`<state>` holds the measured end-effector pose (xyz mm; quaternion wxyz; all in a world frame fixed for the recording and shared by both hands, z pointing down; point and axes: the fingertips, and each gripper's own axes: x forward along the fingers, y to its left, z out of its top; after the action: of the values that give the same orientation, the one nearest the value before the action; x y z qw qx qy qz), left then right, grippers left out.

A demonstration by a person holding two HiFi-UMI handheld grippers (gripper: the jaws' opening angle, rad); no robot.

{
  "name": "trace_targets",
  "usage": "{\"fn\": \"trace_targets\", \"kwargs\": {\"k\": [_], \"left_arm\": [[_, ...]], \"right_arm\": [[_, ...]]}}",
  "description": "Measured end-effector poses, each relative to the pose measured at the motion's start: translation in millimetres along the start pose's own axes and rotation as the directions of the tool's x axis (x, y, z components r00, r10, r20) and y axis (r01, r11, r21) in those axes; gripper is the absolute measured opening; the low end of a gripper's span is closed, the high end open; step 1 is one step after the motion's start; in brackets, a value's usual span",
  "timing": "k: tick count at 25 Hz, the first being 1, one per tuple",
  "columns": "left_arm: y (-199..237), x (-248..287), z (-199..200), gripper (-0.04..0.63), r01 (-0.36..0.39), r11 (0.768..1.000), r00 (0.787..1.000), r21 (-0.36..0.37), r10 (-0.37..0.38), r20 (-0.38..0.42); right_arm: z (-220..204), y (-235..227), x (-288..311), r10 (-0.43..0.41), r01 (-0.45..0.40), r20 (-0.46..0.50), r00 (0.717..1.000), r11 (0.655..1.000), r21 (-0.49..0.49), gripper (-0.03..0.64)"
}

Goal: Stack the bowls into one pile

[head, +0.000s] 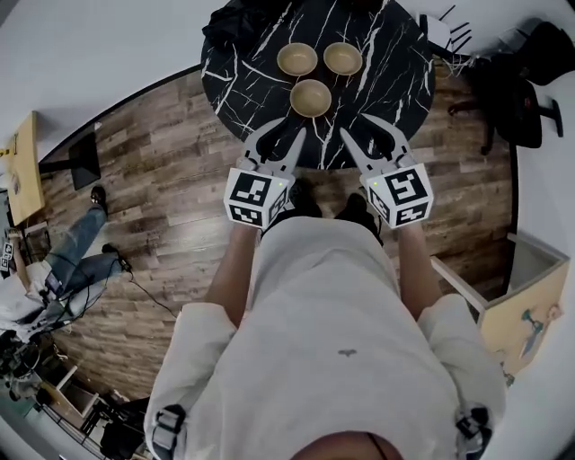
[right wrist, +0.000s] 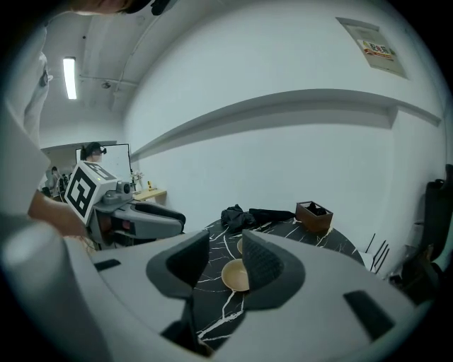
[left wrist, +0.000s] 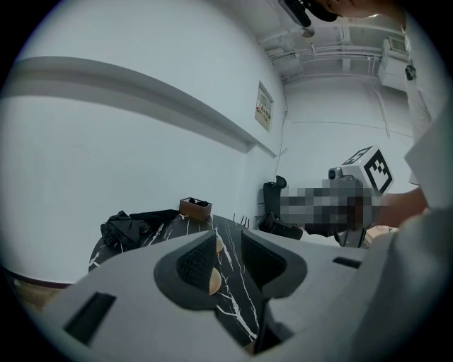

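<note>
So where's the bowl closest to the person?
Head view: that bowl sits on the black table, just beyond the left claw and right claw, with two other bowls behind it.

Table (head: 395,90): black, white marble-like veins. On it, near bowl (head: 311,97), far-left bowl (head: 296,59) and far-right bowl (head: 342,57): plain tan. Cloth (head: 235,27) at table's far edge: black. Floor (head: 180,198) around table: brown wood planks. Left gripper (head: 278,135), right gripper (head: 367,130): grey, with black-and-white square markers.
</note>
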<state>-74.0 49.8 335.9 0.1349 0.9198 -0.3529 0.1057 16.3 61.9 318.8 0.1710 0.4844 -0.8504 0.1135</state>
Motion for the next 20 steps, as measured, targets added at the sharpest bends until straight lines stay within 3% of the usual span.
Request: {"fn": "trace_targets", "kwargs": {"k": [10,20], "left_arm": [[14.1,12.0,-32.3,0.097,0.045,0.996,0.996,-0.077,-0.050,-0.070],[28.9,43.5,-50.4,0.097,-0.001,0.994,0.990,-0.112,-0.015,-0.138]], "right_arm": [[-23.9,-2.6,3.8,-0.053,0.057,-0.087,0.995,0.997,0.044,0.150],[-38.9,-23.6,20.5,-0.016,0.027,-0.131,0.991,0.997,0.079,0.150]]}}
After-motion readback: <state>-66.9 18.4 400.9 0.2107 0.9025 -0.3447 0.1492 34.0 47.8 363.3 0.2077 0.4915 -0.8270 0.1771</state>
